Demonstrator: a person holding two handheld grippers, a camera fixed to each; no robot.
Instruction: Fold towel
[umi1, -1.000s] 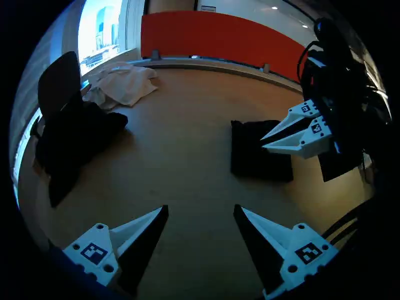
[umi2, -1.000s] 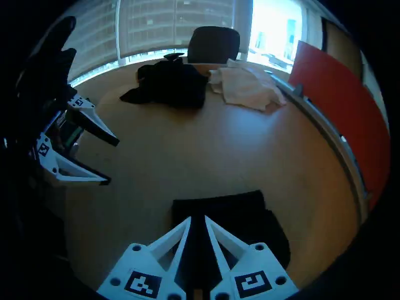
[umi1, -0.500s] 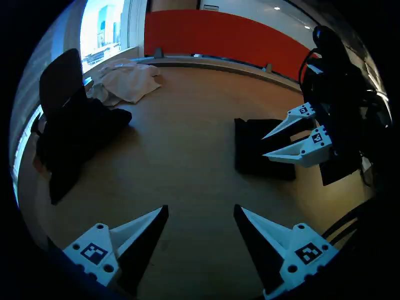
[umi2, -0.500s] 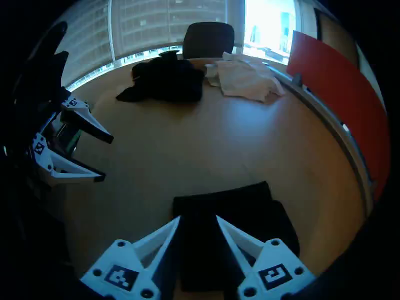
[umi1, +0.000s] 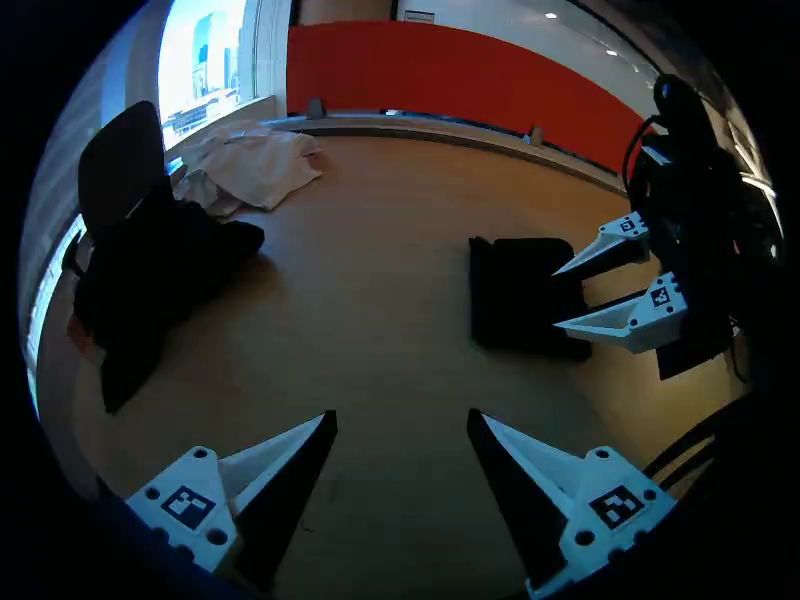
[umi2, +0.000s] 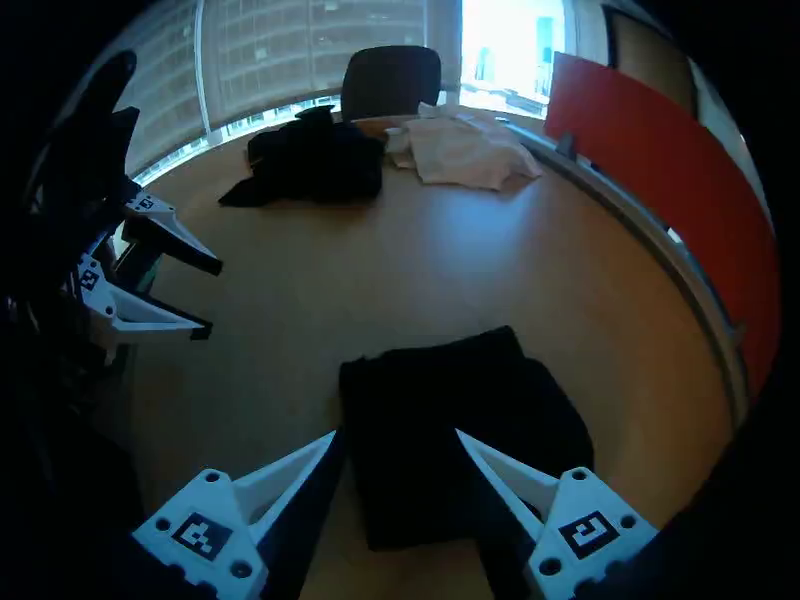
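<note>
Wooden table (umi2: 300, 300) bears a folded black towel (umi2: 460, 430), lying between and just ahead of the right gripper's (umi2: 398, 437) wide-spread fingers. The left gripper (umi1: 400, 440), fingers equally wide, holds nothing. From there the towel sits ahead-right and a white cloth (umi1: 255, 165) far ahead-left.

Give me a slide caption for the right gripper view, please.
Open right gripper facing a folded black towel on the wooden table.

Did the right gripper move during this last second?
Yes. In the left gripper view the right gripper has backed off rightward from over the folded black towel, toward the towel's right edge, and has opened wider.
</note>
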